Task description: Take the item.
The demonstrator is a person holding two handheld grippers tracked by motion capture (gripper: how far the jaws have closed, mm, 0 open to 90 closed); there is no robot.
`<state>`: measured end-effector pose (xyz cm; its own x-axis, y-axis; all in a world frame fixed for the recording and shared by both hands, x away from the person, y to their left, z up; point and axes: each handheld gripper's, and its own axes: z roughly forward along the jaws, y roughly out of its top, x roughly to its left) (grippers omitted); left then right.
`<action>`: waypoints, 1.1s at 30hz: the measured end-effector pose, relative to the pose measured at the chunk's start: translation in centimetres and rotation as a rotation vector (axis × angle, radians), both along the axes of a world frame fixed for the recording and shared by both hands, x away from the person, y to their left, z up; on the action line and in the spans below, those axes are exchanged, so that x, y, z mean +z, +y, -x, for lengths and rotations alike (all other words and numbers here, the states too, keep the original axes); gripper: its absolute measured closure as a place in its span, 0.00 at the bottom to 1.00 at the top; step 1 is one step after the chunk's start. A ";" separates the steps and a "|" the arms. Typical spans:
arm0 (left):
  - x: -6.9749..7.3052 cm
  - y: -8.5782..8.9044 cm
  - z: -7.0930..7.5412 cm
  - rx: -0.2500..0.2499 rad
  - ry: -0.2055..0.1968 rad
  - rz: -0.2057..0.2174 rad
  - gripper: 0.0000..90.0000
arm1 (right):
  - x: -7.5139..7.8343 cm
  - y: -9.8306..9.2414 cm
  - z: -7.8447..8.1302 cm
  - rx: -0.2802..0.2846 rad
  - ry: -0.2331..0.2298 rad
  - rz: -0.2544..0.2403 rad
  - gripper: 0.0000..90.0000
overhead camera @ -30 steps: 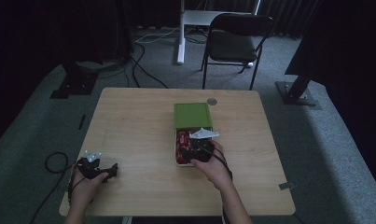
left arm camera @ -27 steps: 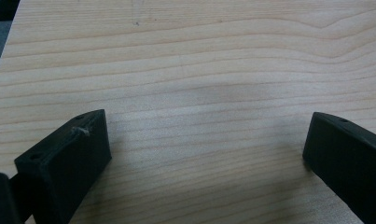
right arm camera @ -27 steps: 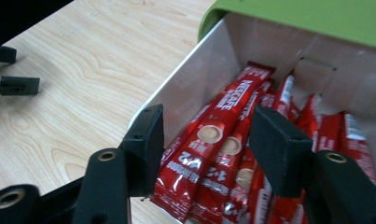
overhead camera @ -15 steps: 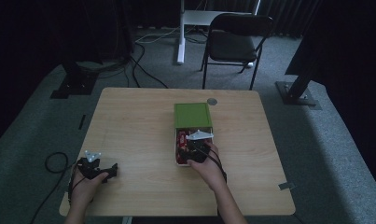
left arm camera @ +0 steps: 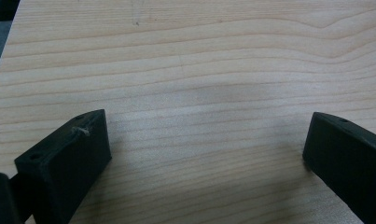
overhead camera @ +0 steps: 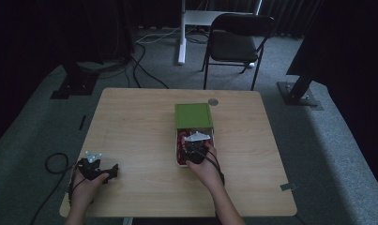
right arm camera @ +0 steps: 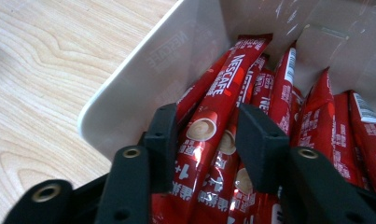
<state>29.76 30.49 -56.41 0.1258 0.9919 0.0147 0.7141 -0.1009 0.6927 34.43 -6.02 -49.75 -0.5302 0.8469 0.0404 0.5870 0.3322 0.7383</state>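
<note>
The right gripper [right arm camera: 202,140] is down inside the white box [right arm camera: 143,70], and its jaws have just been closing around a red coffee stick sachet [right arm camera: 209,126] that lies straight ahead between them, running away from the gripper toward the far wall of the box. The jaws flank the sachet closely, but whether the pads already press on it cannot be told; it reads as a grasp not quite finished. More red sachets [right arm camera: 325,126] are packed just to the right of that jaw and under it, so the likely trouble is that the jaws catch two or three sticks at once, or that the slick foil slides out when lifted because the hold is near one end. The left jaw sits close to the box wall, and a skewed pull could drag or tip the box on the bench [overhead camera: 139,131]. "NESCAFE" reads in white on the sachet and, faintly embossed, on the box wall; "1+" and further characters show upside down nearer the gripper. In the high view the green lid [overhead camera: 193,115] lies beyond the box. The left gripper [left arm camera: 204,154] rests wide open and empty over bare bench.
</note>
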 end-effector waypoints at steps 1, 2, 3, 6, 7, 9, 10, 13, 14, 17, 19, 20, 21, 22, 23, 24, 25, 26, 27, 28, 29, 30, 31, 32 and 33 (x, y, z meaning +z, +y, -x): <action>0.0 0.0 0.0 0.000 0.000 0.000 0.01 | -0.1 0.1 0.0 0.000 -0.002 0.003 0.69; 0.0 0.0 0.0 0.000 0.000 0.000 0.01 | -0.1 0.1 0.0 -0.005 -0.003 0.007 0.72; 0.0 0.0 0.0 0.000 0.000 0.000 0.01 | -0.1 0.1 0.1 -0.012 -0.005 0.010 0.75; 0.0 0.0 0.0 0.000 0.000 0.000 0.01 | 0.1 -0.1 0.1 -0.022 0.001 0.001 0.86; 0.0 0.0 0.0 0.000 0.000 0.000 0.01 | 0.3 -0.2 0.1 -0.025 0.002 0.000 0.87; 0.0 0.0 0.0 0.000 0.000 0.000 0.01 | 0.5 -0.4 0.2 -0.023 0.011 -0.009 0.89; 0.0 0.0 0.0 0.000 0.000 0.000 0.01 | 0.6 -0.5 0.2 -0.023 0.013 -0.014 0.89; 0.0 0.0 0.0 0.000 0.000 0.000 0.01 | 0.7 -0.9 0.4 -0.012 0.013 -0.023 0.91; 0.0 0.0 0.0 0.000 0.000 0.000 0.01 | 0.8 -1.0 0.4 -0.010 0.016 -0.027 0.91; 0.0 0.0 0.0 0.000 0.000 0.000 0.01 | 0.9 -1.2 0.7 -0.006 0.017 -0.039 0.91; 0.0 0.0 0.0 0.000 0.000 0.000 0.01 | 1.0 -1.4 0.9 -0.005 0.019 -0.049 0.92; 0.0 0.0 0.0 0.000 0.000 0.000 0.01 | 1.1 -1.5 0.9 -0.005 0.018 -0.049 0.92; 0.0 0.0 0.0 0.000 0.000 0.000 0.01 | 1.2 -1.6 1.0 -0.004 0.018 -0.053 0.92; 0.0 0.0 0.0 0.000 0.000 0.000 0.01 | 1.3 -1.7 1.1 0.000 0.014 -0.054 0.92; 0.0 0.0 0.0 0.000 0.000 0.000 0.01 | 1.4 -1.8 1.2 0.003 0.011 -0.055 0.92; 0.0 0.0 0.0 0.000 0.000 0.000 0.01 | 1.6 -1.9 1.3 0.010 0.014 -0.056 0.92; 0.0 0.0 0.0 0.000 0.000 0.000 0.01 | 1.7 -2.0 1.4 0.014 0.014 -0.060 0.92; 0.0 0.0 0.0 0.000 0.001 0.000 0.01 | 1.9 -2.1 1.5 0.014 0.009 -0.057 0.92; 0.0 0.0 0.0 0.000 0.000 0.000 0.01 | 2.1 -2.2 1.5 0.017 0.007 -0.059 0.92; 0.0 0.0 0.0 0.000 0.000 0.000 0.01 | 2.2 -2.3 1.6 0.016 0.004 -0.063 0.92; 0.0 0.0 0.0 0.000 0.000 0.000 0.01 | 2.4 -2.4 1.7 0.018 0.004 -0.064 0.92; 0.0 0.0 0.0 0.000 0.000 0.000 0.01 | 2.5 -2.5 1.7 0.018 0.002 -0.064 0.92; 0.0 0.0 0.0 0.000 0.000 0.000 0.01 | 2.6 -2.6 1.8 0.019 0.000 -0.067 0.93; 0.0 0.0 0.0 0.000 0.000 0.000 0.01 | 2.7 -2.8 1.8 0.018 0.002 -0.075 0.93; 0.0 0.0 0.0 0.000 0.000 0.000 0.01 | 2.8 -2.9 1.9 0.019 0.003 -0.082 0.93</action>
<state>29.76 30.50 -56.40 0.1259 0.9919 0.0151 0.7143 -0.1012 0.6925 32.51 -8.92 -46.93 -0.5459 0.8305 0.1107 0.5836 0.2821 0.7614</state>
